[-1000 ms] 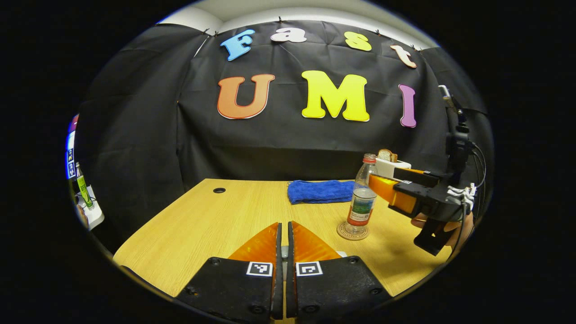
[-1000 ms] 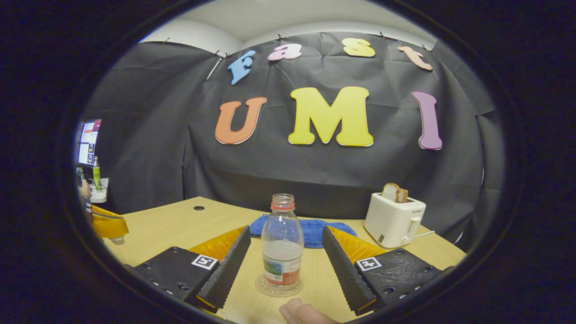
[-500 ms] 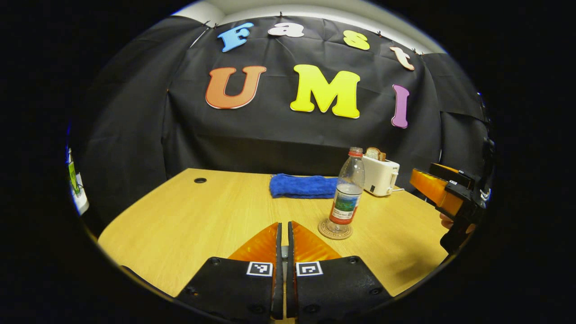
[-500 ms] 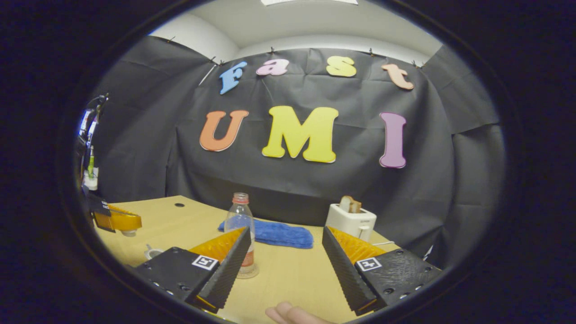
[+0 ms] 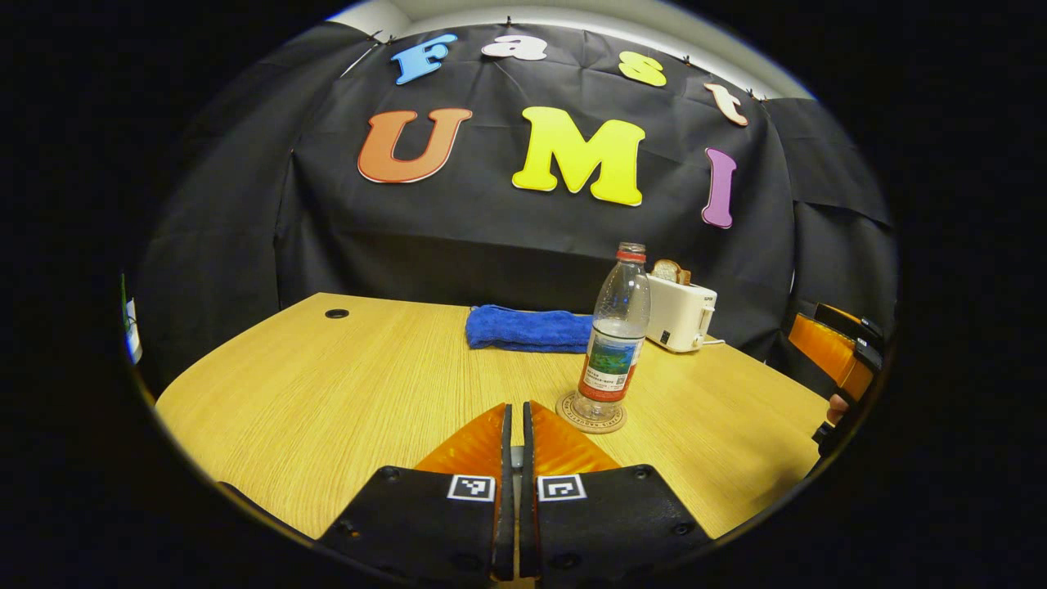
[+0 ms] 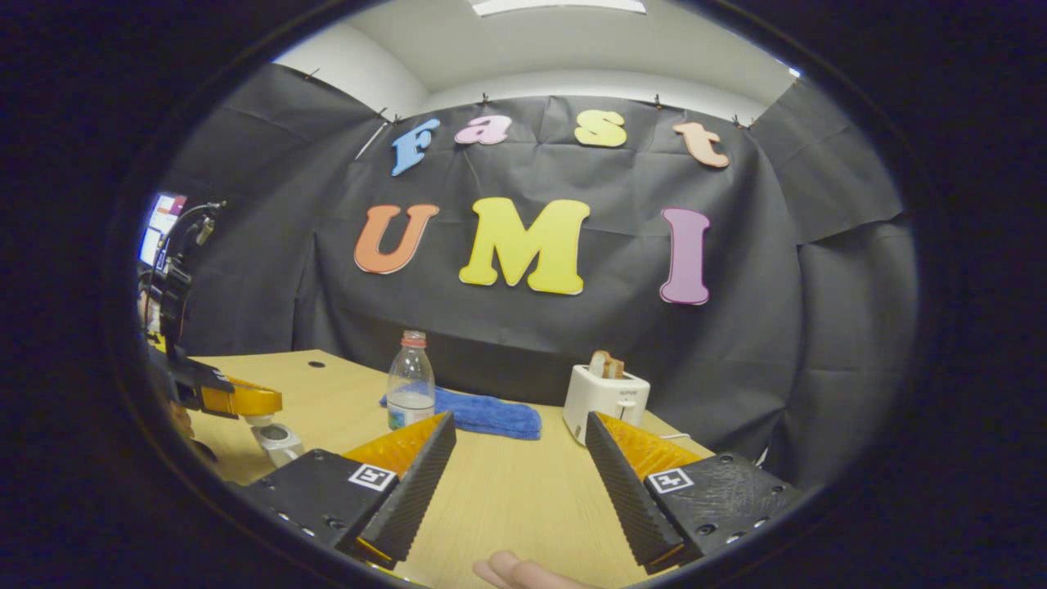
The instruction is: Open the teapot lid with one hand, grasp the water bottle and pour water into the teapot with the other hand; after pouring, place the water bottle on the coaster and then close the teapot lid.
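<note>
Right gripper (image 6: 517, 483) has backed away from the water bottle (image 5: 613, 342) since the earlier frames; it sat between the fingers, now it stands off at left centre of the right gripper view, fingers spread wide and empty. Left gripper (image 5: 513, 458) is pinched closed in the lower centre of its own view; whether it holds the lid there cannot be told. In the right gripper view it hangs at the left edge just above a small white teapot (image 6: 278, 442). Bottle is upright on the coaster (image 5: 590, 411), centre-right of the left gripper view, long axis vertical, uncapped mouth up, partly filled. Probably light, thin plastic, squashes easily, smooth; best taken around the labelled middle. Blue towel (image 5: 527, 329) and toaster (image 5: 679, 312) sit behind it.
</note>
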`<state>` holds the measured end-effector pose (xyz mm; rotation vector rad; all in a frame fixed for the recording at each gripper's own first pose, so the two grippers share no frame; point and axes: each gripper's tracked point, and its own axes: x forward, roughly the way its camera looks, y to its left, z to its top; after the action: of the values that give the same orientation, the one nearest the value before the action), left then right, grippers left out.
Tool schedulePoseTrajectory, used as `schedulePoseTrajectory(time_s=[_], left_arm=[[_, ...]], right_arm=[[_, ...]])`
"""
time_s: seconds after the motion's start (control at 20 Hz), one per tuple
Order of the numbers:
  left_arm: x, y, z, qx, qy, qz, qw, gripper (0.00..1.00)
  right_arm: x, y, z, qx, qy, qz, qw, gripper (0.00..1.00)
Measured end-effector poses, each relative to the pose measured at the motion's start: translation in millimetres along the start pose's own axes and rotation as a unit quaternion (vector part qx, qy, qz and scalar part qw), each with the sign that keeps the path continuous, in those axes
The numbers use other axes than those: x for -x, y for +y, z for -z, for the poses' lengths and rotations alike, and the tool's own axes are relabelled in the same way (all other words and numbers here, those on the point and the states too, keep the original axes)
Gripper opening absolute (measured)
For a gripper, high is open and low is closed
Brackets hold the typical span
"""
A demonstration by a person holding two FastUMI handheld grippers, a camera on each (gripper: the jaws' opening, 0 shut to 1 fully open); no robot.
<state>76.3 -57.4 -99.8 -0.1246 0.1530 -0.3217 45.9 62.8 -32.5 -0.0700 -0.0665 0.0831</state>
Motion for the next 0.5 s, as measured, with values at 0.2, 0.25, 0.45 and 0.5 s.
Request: schedulePoseTrajectory(time_s=[0.2, 0.25, 0.45, 0.5], left_arm=[[-13.2, -6.8, 8.0, -0.003, -0.006, -0.004, 1.0, 0.05], [-15.8, -0.4, 13.4, -0.016, -0.003, -0.017, 1.0, 0.05], [-19.9, -3.3, 22.6, -0.028, 0.005, -0.021, 0.999, 0.05], [-20.0, -2.9, 22.0, -0.033, 0.005, -0.025, 0.999, 0.05]], right_arm=[[-1.0, -1.4, 3.5, -0.002, 0.009, -0.002, 1.0, 0.95], [-0.5, -2.3, 2.8, -0.003, 0.008, -0.002, 1.0, 0.98], [0.5, -4.6, 2.2, -0.005, 0.01, -0.003, 1.0, 0.98], [-1.8, -6.0, 4.4, -0.008, 0.013, -0.001, 1.0, 0.98]])
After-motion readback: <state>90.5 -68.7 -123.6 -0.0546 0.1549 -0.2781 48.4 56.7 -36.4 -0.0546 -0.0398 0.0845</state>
